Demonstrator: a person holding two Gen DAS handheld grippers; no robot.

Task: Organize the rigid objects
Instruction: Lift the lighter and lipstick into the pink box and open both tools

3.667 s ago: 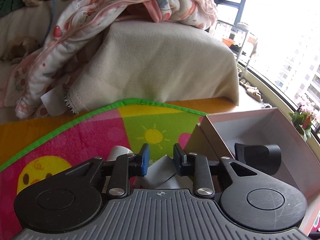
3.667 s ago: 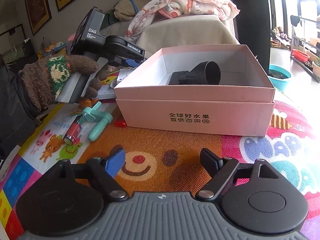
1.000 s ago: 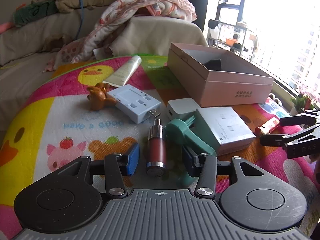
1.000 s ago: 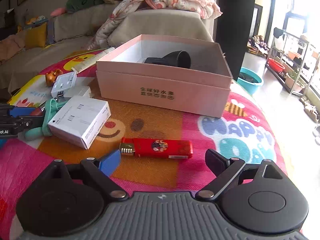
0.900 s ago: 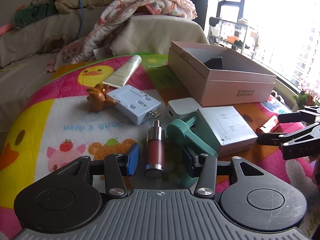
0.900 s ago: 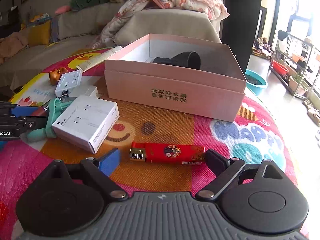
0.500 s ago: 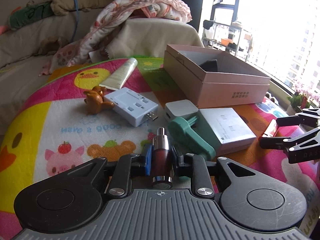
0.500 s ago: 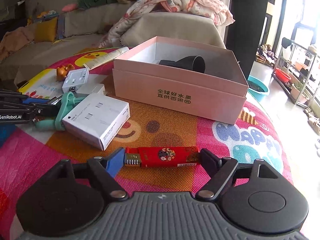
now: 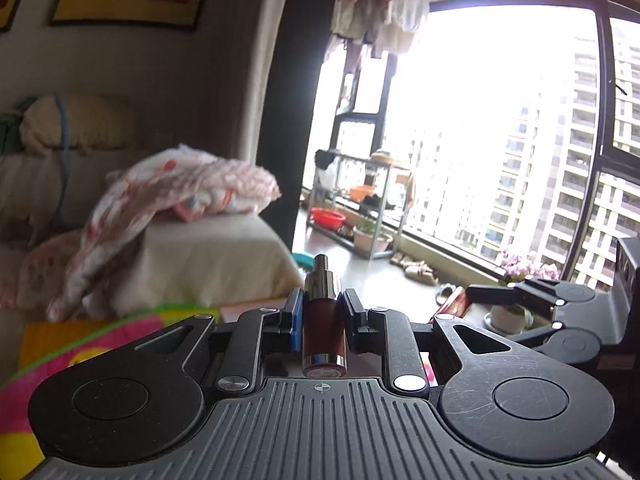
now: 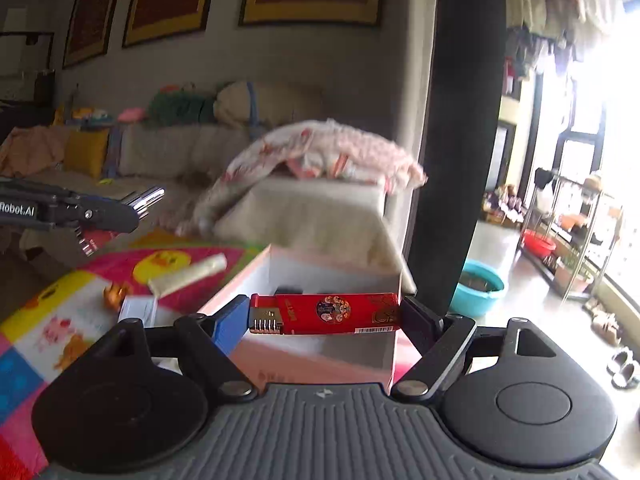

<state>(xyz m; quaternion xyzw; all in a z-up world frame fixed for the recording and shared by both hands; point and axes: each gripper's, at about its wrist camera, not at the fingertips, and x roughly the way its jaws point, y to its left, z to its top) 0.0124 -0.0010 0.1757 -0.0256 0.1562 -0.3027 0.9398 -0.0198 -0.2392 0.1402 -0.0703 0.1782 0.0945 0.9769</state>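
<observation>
I've got my left gripper point(image 9: 322, 320) pinching the dark red bottle point(image 9: 323, 332) and my right gripper point(image 10: 325, 316) pinching the red lighter point(image 10: 326, 314) endwise above the pink box point(image 10: 320, 354), so I judge the lighter could pivot out.

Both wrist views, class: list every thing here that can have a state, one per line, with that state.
Left gripper: shut on the dark red metal-capped vial.
Dark red metal-capped vial: gripped, lifted, nozzle pointing forward.
Right gripper: shut on the red rectangular lighter.
Red rectangular lighter: held crosswise by its ends, lifted.
Pink cardboard box: open, lidless, a dark object inside.
White tube: lying flat on the mat.
</observation>
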